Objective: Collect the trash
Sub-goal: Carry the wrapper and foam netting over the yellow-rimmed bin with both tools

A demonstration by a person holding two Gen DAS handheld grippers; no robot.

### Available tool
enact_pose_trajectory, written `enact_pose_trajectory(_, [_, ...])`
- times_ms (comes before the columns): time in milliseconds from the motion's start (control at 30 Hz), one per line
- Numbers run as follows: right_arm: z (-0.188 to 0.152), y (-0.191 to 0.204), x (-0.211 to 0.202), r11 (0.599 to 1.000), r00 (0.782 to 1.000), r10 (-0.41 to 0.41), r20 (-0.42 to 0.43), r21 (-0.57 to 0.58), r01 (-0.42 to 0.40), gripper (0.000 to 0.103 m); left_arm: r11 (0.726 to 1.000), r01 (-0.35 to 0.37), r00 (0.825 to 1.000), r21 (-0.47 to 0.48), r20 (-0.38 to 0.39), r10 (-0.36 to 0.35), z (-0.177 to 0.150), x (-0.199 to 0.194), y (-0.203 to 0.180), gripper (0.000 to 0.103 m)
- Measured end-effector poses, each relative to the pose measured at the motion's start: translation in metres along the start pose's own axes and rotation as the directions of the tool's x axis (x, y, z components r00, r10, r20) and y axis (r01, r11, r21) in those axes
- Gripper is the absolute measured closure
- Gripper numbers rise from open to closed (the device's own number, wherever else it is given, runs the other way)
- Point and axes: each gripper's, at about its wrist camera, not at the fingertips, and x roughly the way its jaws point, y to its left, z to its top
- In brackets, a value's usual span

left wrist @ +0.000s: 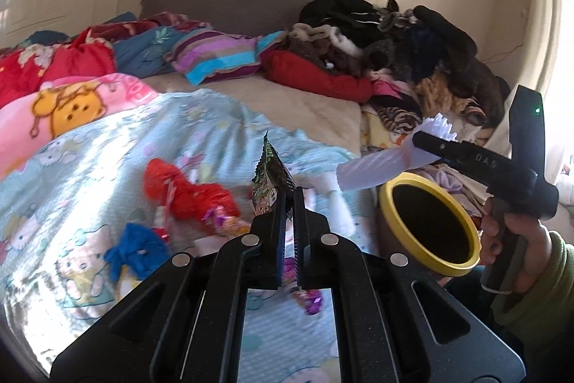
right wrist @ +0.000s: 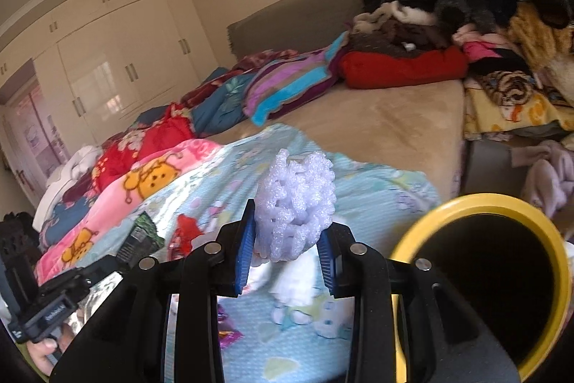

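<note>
Left gripper (left wrist: 291, 200) pinching green snack wrapper (left wrist: 269, 175); right gripper (right wrist: 287, 239) clamping white foam netting (right wrist: 296, 192) beside yellow-rimmed bin (right wrist: 559, 261), above bed.

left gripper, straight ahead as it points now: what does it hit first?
Probably the light-blue cartoon blanket on the bed; depth is unclear. The left gripper is shut on a snack wrapper, which would touch first.

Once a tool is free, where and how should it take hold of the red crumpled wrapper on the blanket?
Grip the red wrapper across its narrow middle, coming from above. It lies flat and long on the blanket, so closing across the short width should catch the raised crumpled folds. Other scraps lie close, so keep the tips narrow.
</note>
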Motion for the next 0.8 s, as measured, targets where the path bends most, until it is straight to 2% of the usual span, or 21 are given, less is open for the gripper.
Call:
enact_pose_trajectory(400, [-0.003, -0.059, -0.042, 0.992, 0.993, -0.108, 0.037, 0.075, 0.105, 0.073, 0.995, 0.091, 0.995, 0.041, -0.040, -0.089, 0.004, 0.015, -0.052, 0.102])
enact_pose_trajectory(800, [-0.002, -0.103, -0.077, 0.975, 0.975, -0.206, 0.089, 0.109, 0.196, 0.073, 0.982, 0.169, 0.984, 0.088, -0.069, -0.163, 0.008, 0.032, -0.101, 0.102])
